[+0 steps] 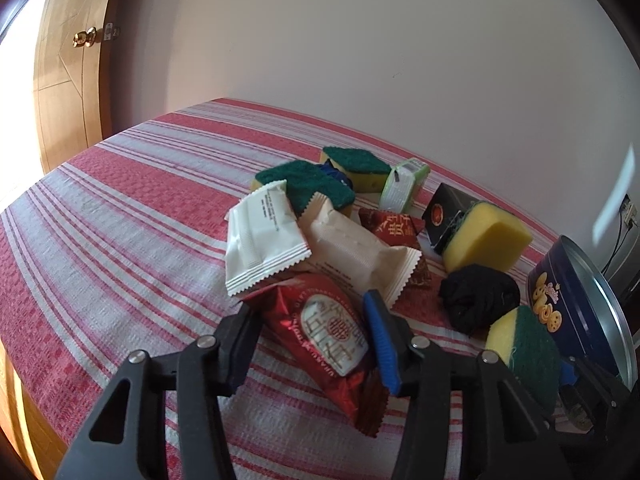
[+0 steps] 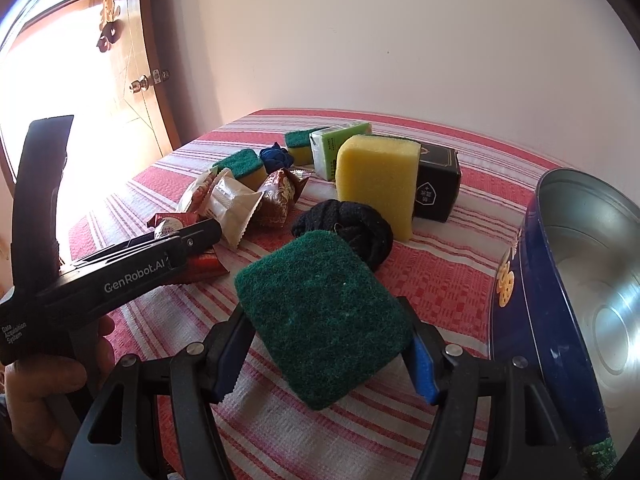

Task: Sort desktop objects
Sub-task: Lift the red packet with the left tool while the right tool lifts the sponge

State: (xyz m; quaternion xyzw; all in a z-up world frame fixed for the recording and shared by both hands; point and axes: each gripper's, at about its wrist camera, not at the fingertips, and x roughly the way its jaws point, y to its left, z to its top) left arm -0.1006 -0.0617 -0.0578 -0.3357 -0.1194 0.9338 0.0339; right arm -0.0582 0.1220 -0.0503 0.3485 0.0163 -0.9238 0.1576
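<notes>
Right gripper (image 2: 326, 354) was clamped on a green-faced sponge (image 2: 324, 320) — scouring face up, long axis running away from the camera, just left of the blue tin (image 2: 532, 320). Left gripper (image 1: 310, 344) straddled a red snack packet (image 1: 320, 344), long axis diagonal; can't tell if it was clenched. Striped cloth (image 1: 120, 248) bare on the left — pile crowded the right.

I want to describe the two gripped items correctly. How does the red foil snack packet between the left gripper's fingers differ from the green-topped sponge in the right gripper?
The red foil snack packet is shiny, printed and crinkled; the green-topped yellow sponge is matte and rough. The packet lies on the striped tablecloth between the left gripper's fingers; the sponge sits between the right gripper's, beside the blue round tin. Each sits between blue finger pads.
</notes>
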